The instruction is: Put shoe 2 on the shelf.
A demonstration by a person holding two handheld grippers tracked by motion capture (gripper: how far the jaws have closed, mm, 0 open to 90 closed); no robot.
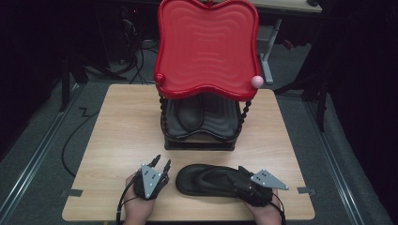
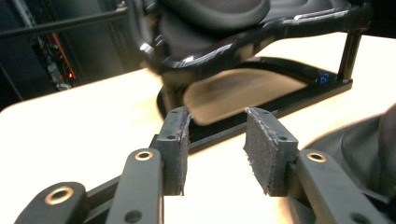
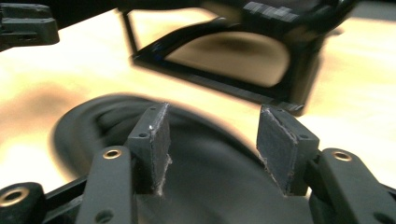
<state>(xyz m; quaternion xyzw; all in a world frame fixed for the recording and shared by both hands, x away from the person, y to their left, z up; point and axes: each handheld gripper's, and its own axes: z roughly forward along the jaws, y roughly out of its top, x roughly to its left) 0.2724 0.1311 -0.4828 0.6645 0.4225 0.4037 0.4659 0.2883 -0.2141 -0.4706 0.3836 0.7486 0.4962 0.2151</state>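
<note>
A black flip-flop sandal (image 1: 204,179) lies flat on the wooden table (image 1: 122,126) near its front edge. My right gripper (image 1: 236,174) hovers over the sandal's right end, its jaws apart and the pads pressing on nothing. In the right gripper view the sandal (image 3: 102,123) stretches away beneath my right gripper (image 3: 212,135). My left gripper (image 1: 162,161) stands just left of the sandal, open and empty, aimed at the rack. The left gripper view has my left gripper (image 2: 217,140) over bare table, with the sandal (image 2: 364,144) at the right edge.
A two-level rack (image 1: 199,140) stands mid-table, with a red wavy tray (image 1: 206,47) on top and a black tray (image 1: 220,117) below that holds another dark sandal (image 1: 187,112). A pink ball (image 1: 256,81) caps its right post. The floor around is dark, with cables.
</note>
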